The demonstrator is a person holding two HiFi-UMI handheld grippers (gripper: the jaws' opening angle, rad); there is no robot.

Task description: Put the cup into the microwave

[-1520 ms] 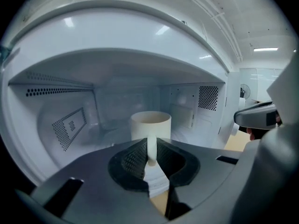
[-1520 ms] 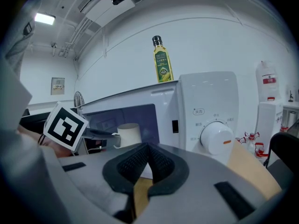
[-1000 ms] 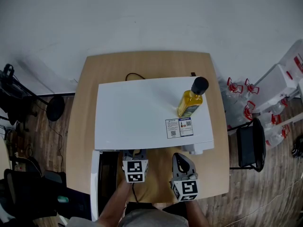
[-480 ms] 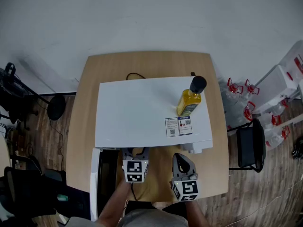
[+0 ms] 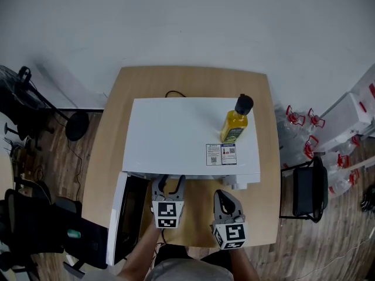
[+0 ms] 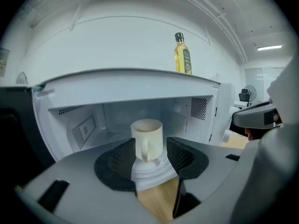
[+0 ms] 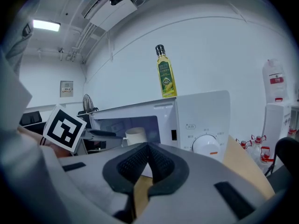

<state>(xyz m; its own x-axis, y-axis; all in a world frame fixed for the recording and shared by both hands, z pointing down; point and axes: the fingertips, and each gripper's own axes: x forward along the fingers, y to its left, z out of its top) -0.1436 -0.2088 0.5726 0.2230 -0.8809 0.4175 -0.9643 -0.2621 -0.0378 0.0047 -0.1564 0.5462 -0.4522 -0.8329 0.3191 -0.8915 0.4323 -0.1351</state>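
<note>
A cream cup (image 6: 147,136) stands upright on the turntable inside the white microwave (image 5: 187,133), whose door (image 5: 120,215) hangs open to the left. My left gripper (image 5: 169,183) is at the oven's mouth. Its jaws have just been opening and now stand wide apart, so the left gripper (image 6: 150,154) is open. The cup's handle shows in the gap between the pads, and neither pad touches it. To the right, in front of the control panel, my right gripper (image 5: 225,196) is shut on nothing. In its own view the right gripper (image 7: 148,155) has its pads together, with the cup (image 7: 135,135) beyond.
A yellow oil bottle (image 5: 236,122) with a black cap stands on the microwave's top at the right. The oven sits on a wooden table (image 5: 111,127). A black chair (image 5: 35,233) is at the lower left and water jugs (image 5: 302,122) are on the floor at the right.
The left gripper's jaws have spread open and it has drawn back a little from the oven cavity, leaving the cup inside. The right gripper has stayed where it was.
</note>
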